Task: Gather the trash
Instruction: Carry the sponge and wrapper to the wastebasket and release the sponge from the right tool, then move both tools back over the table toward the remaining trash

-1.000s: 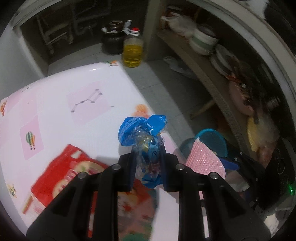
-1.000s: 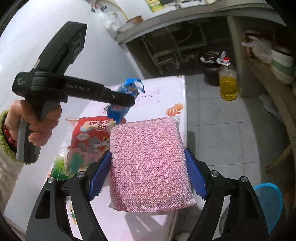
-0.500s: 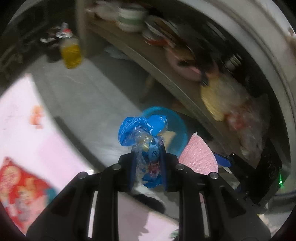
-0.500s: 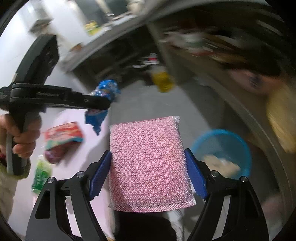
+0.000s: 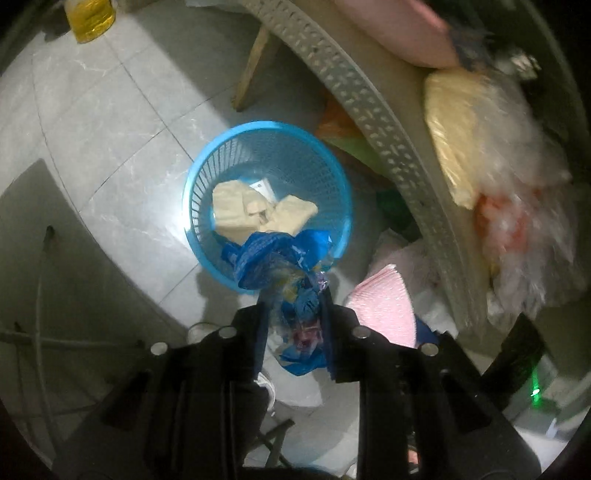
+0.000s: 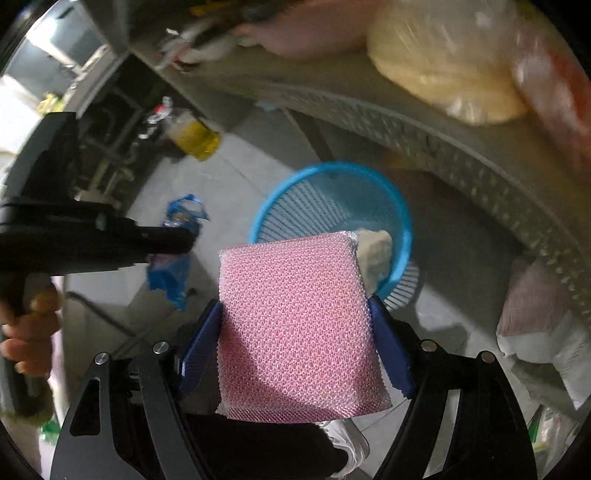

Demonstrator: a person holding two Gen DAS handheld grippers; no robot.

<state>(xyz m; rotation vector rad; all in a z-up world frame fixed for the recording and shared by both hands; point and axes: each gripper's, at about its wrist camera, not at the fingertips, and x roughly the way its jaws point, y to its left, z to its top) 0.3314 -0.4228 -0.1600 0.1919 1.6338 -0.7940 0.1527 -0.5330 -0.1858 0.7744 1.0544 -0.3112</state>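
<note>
My left gripper is shut on a crumpled blue plastic wrapper and holds it above the near rim of a blue mesh trash basket on the floor. Beige crumpled paper lies in the basket. My right gripper is shut on a pink mesh sponge, held in the air just short of the basket. In the right wrist view the left gripper and its wrapper are at the left. The sponge's edge shows in the left wrist view.
A grey perforated shelf curves past the basket, loaded with a yellow bag and clear plastic bags. A bottle of yellow oil stands on the grey tile floor. White bags lie under the shelf.
Both grippers have swung off the pink table and down over the floor. The blue basket has come under the wrapper and close to the sponge. Both grips are unchanged.
</note>
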